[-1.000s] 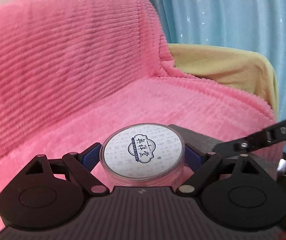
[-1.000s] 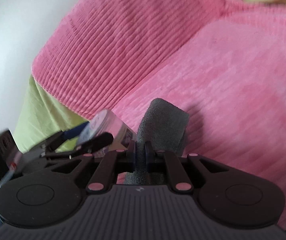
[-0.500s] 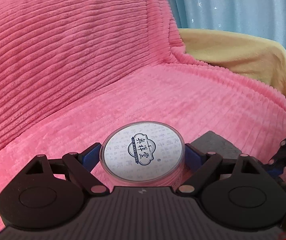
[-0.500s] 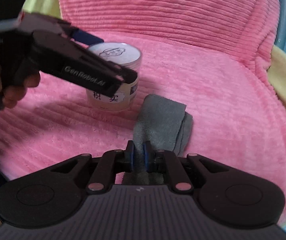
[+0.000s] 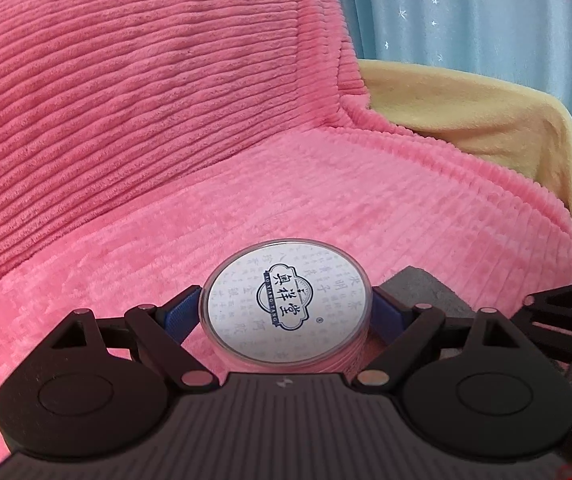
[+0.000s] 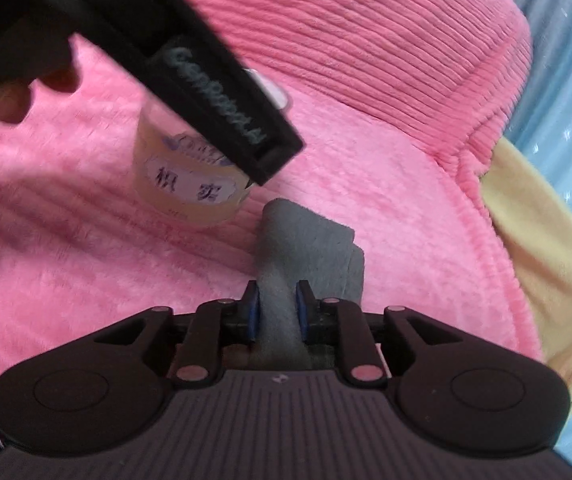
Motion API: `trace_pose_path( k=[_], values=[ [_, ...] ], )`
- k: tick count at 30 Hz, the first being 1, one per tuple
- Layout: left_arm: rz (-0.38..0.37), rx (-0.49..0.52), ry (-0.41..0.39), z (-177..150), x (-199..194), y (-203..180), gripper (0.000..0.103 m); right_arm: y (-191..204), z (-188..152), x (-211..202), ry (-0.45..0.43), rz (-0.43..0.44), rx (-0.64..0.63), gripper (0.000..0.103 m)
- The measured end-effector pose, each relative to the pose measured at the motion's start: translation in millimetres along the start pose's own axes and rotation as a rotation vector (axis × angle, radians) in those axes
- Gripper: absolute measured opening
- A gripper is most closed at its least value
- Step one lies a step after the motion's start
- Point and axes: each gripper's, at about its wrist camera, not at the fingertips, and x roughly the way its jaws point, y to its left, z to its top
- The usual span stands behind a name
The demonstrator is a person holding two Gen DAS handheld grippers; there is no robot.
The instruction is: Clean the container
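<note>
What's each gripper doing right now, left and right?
Left gripper: shut on the round container, pads on both sides.
Right gripper: shut on the grey cloth.

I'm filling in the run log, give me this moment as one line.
left hand-held gripper: shut on jar | right hand-held gripper: shut on cloth | cloth beside jar, apart | both over pink blanket

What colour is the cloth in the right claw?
Grey. The cloth shows best in the right wrist view, pinched in the right claw.
</note>
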Motion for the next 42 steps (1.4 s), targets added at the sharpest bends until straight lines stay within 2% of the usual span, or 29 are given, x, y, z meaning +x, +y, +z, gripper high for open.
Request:
trace_pose_path(
  k=[4,10,13,16,20,27,32,37,39,42],
  values=[
    [-0.009,0.013,-0.006,0.9,1.6,0.0,0.087,-31.0,-2.3,1.0,-0.022,0.101,0.202,0.010],
    [-0.030,-0.001,-0.012,6.4,-6.4,10.1,0.087,-111.3,-36.8,2.4,-0.131,0.472,0.787,0.009],
    [-0.052,-0.043,-0.018,12.2,-16.8,16.1,0.087,-130.7,-62.4,11.2,-0.161,0.660,1.058,0.008],
    [-0.083,-0.068,-0.031,17.1,-29.9,18.2,0.087,-129.4,-86.2,19.8,-0.158,0.803,1.298,0.009],
    [-0.143,-0.081,-0.084,29.2,-49.3,11.1,0.087,-119.4,-109.5,34.8,-0.148,0.947,1.566,0.009],
    [-0.194,-0.087,-0.156,51.7,-71.8,-2.2,0.087,-103.1,-131.9,46.4,-0.211,1.115,1.917,0.009],
    [-0.212,-0.103,-0.186,62.5,-80.3,-5.7,0.087,-89.9,-144.0,44.4,-0.270,1.191,2.101,0.009],
    [-0.233,-0.112,-0.204,68.0,-85.3,-8.5,0.087,-93.0,-147.0,43.8,-0.259,1.184,2.083,0.009],
    [-0.228,-0.108,-0.200,68.1,-84.9,-8.5,0.087,-99.6,-145.0,42.1,-0.228,1.129,1.984,0.009],
    [-0.225,-0.109,-0.181,69.1,-83.1,-3.6,0.087,-112.0,-133.7,29.2,-0.230,1.014,1.712,0.009]
  ],
)
